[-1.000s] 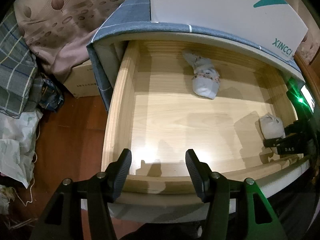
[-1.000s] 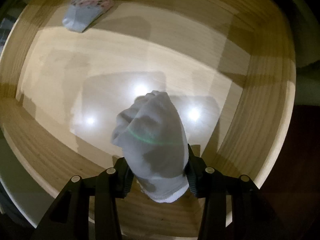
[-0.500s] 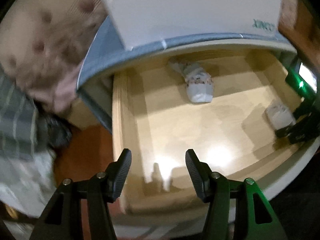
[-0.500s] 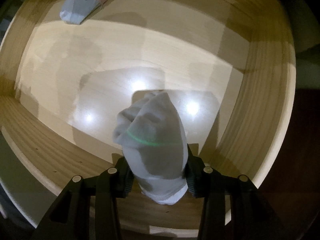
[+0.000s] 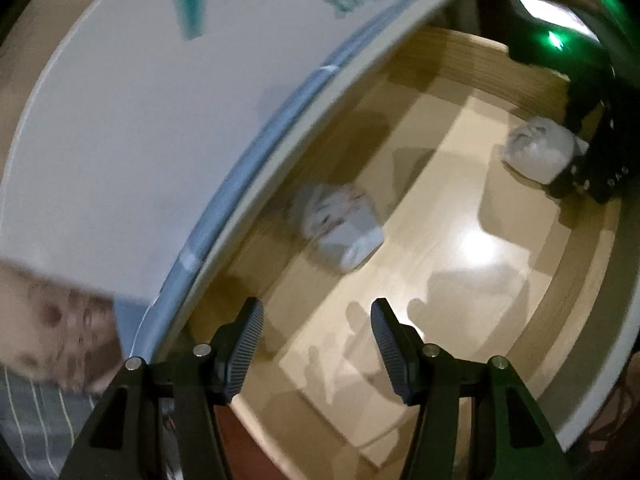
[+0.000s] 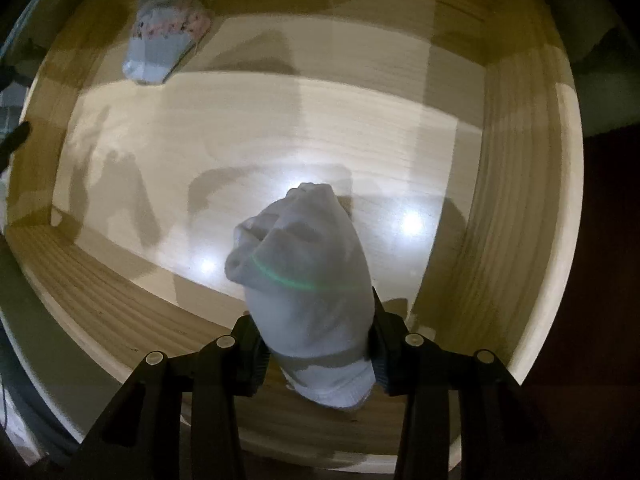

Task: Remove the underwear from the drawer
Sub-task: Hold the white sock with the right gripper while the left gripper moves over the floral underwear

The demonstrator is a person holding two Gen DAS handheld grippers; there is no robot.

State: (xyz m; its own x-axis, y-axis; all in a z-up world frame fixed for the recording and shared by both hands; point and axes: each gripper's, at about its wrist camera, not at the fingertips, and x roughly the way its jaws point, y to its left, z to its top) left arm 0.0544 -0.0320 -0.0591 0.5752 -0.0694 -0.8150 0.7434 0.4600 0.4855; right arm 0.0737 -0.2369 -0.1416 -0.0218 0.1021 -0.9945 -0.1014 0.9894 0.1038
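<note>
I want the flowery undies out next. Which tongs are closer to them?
Left. The left tongs hang open just in front of the flowery underwear. The right tongs are across the drawer, shut on the white bundle.

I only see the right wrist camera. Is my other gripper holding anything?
Observer: No. The left gripper is empty, its fingers wide apart, at the open drawer.
Operator: What is it pointing at?
Observer: The patterned folded underwear lies ahead of it by the drawer's back, untouched.
Operator: What's above the drawer?
Observer: A white box with teal lettering, resting on a blue-edged top.
</note>
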